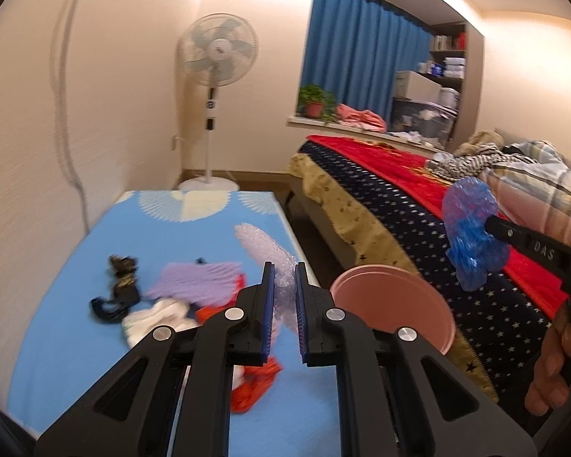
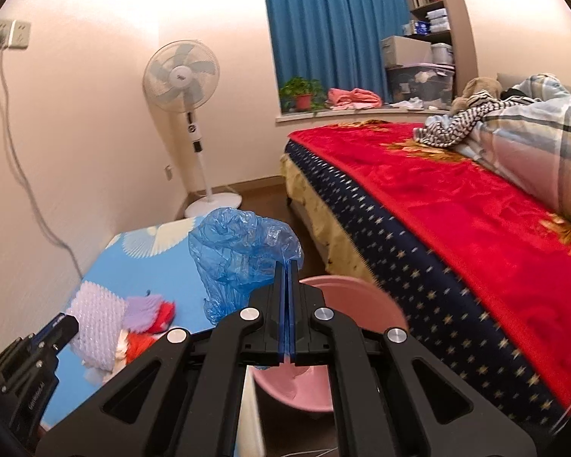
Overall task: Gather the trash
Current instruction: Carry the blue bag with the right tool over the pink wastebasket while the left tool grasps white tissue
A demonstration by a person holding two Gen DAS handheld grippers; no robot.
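- Your left gripper [image 1: 284,278] pinches a sheet of bubble wrap [image 1: 264,245], lifted above the blue mat [image 1: 57,304].
- Your right gripper [image 2: 287,266] is pressed together on a crumpled blue plastic bag [image 2: 240,251], just beside the pink bin [image 2: 354,297].

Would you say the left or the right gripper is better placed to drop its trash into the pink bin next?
Probably the right gripper: its blue plastic bag hangs just above the pink bin. The left gripper, holding bubble wrap, is beside it.
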